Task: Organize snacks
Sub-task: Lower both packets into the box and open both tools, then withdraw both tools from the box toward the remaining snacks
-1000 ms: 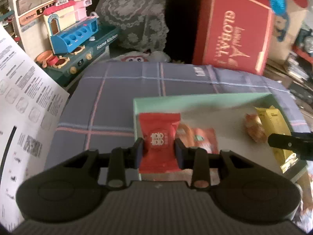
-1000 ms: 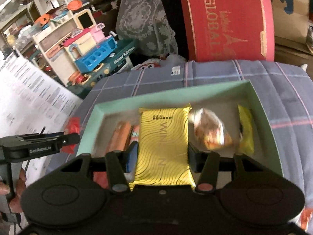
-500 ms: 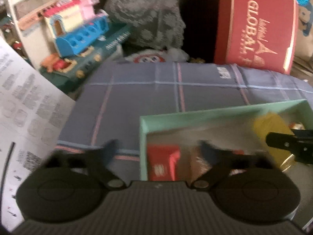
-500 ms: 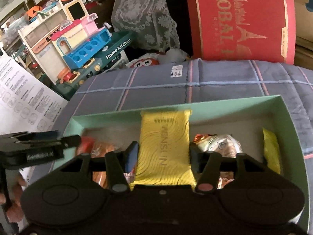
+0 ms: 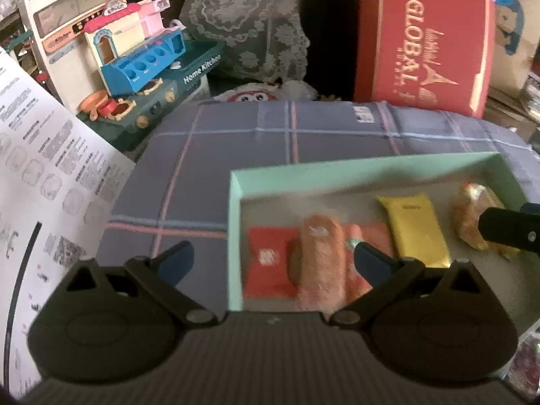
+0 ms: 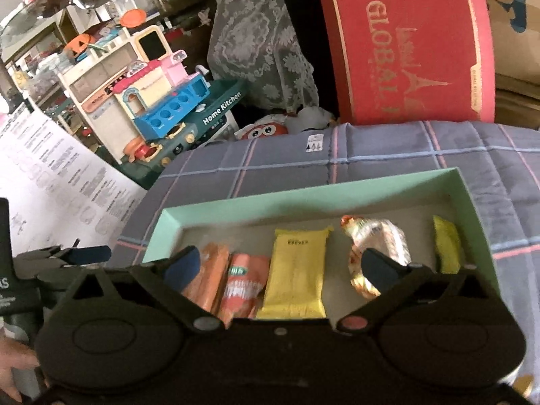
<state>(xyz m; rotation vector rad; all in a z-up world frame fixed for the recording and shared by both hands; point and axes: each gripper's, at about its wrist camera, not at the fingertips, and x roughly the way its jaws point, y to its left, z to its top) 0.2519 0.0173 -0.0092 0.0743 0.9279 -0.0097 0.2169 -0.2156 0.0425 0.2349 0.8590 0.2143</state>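
A mint-green box (image 5: 337,172) (image 6: 303,195) lies on the plaid cloth and holds the snacks. In the left wrist view a red packet (image 5: 270,263) lies at its left end, then an orange sausage pack (image 5: 322,260), a yellow bar (image 5: 416,233) and a gold-wrapped snack (image 5: 470,216). My left gripper (image 5: 273,263) is open and empty above the box's left end. In the right wrist view my right gripper (image 6: 281,266) is open and empty over the yellow bar (image 6: 297,270), between the orange packs (image 6: 209,276) and the gold snack (image 6: 374,239). A small yellow packet (image 6: 447,246) lies at the right end.
A printed paper sheet (image 5: 50,185) hangs at the left. A toy kitchen set (image 5: 135,67), a lace-covered object (image 5: 243,23) and a red GLOBAL box (image 5: 425,40) stand behind the cloth-covered surface (image 5: 270,141). The right gripper's finger (image 5: 509,233) reaches into the left wrist view.
My left gripper opened and let the red packet down at the box's left end. My right gripper opened and released the yellow bar, which now lies flat in the box.
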